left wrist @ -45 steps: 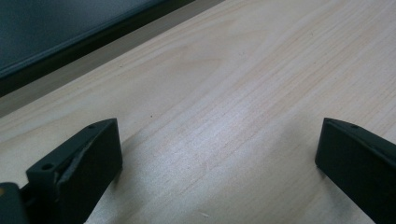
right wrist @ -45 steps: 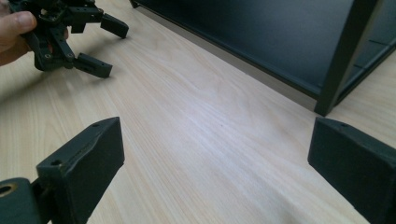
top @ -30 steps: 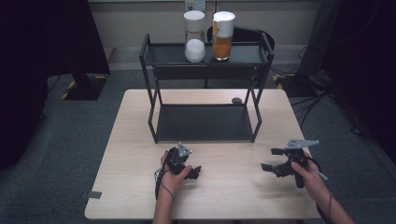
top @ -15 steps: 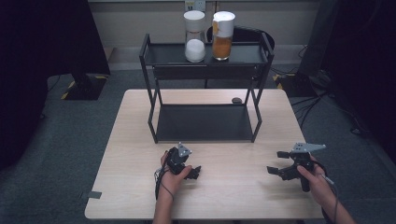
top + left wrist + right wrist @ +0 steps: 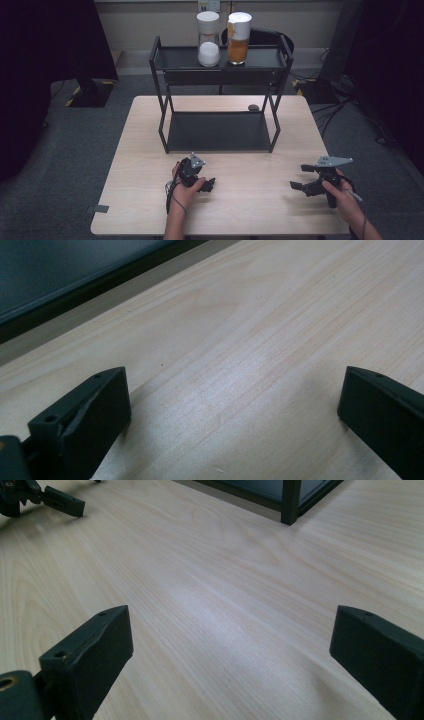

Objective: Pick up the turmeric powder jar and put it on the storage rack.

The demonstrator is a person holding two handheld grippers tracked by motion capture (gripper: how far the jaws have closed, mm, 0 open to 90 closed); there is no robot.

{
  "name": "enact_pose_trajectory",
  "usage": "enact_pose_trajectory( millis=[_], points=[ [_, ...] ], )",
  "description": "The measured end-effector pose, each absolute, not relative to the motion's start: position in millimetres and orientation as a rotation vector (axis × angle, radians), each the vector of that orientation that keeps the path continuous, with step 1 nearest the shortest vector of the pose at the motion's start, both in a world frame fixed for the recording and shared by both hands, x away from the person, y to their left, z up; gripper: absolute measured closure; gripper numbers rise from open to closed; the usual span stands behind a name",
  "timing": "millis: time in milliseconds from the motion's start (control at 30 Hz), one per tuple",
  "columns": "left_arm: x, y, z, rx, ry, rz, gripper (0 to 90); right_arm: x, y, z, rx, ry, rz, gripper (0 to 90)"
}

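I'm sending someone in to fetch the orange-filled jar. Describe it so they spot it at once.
Find the black two-tier rack at the table's far edge. Two white-lidded clear jars stand close together on its top shelf. Take the orange-filled jar, the right one; its neighbour, the white-filled jar, holds white contents.

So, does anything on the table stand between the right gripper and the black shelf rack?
Nothing visible does. The right gripper hangs open over bare table, and the right gripper view shows plain wood up to the rack leg. The left gripper sits off to the side, and the small dark object lies behind the rack.
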State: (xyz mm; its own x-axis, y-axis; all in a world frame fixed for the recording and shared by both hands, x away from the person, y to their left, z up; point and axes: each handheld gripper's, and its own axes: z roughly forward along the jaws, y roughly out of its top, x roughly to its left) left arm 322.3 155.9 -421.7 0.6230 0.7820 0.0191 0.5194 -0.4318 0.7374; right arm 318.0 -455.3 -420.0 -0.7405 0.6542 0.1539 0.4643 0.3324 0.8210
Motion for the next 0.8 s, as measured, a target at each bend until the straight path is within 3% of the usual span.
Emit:
enact_pose_trajectory(
  millis=[800],
  points=[
    [322, 156, -422, 2.131, 1.016, 0.472, 0.0, 303, -460, -415, 0.915, 2.454, 1.163, 2.6]
  ],
)
